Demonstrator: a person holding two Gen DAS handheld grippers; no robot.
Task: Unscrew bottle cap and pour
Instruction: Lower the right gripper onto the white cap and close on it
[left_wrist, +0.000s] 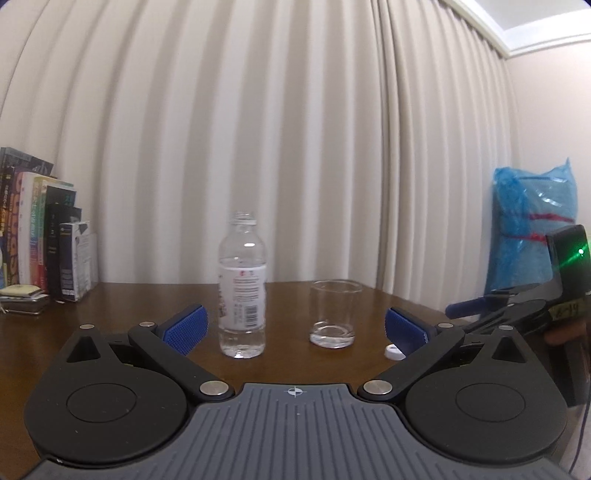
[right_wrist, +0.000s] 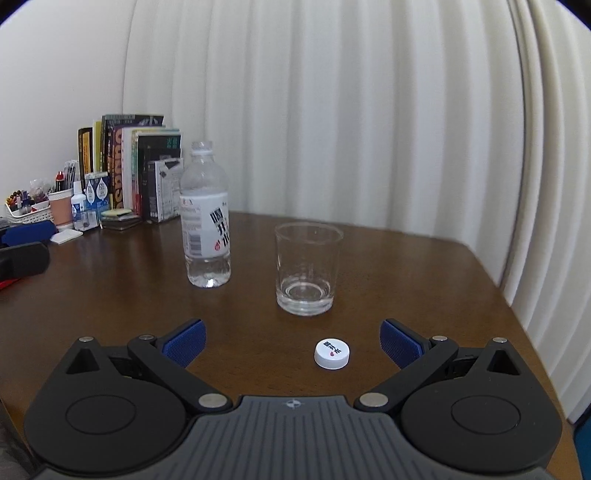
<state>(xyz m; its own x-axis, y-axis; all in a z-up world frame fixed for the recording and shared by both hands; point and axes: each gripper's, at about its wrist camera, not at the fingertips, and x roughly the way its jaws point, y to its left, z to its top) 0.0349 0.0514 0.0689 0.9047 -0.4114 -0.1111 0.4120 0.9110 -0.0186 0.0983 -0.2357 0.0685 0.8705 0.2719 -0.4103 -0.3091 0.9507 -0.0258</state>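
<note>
A clear plastic bottle (left_wrist: 242, 284) stands upright on the brown table with no cap and a little water at the bottom; it also shows in the right wrist view (right_wrist: 205, 218). A clear glass (left_wrist: 334, 314) stands to its right with a little water in it, also in the right wrist view (right_wrist: 307, 267). The white cap (right_wrist: 332, 353) lies on the table in front of the glass, partly hidden in the left wrist view (left_wrist: 393, 351). My left gripper (left_wrist: 295, 325) is open and empty, just short of bottle and glass. My right gripper (right_wrist: 292, 341) is open and empty, with the cap between its fingers.
Books and boxes (right_wrist: 136, 166) stand at the table's back left, with small bottles, a paper cup and a basket (right_wrist: 26, 212). A blue plastic bag (left_wrist: 533, 225) is at the right. The table's right edge (right_wrist: 517, 314) is near. Curtains hang behind.
</note>
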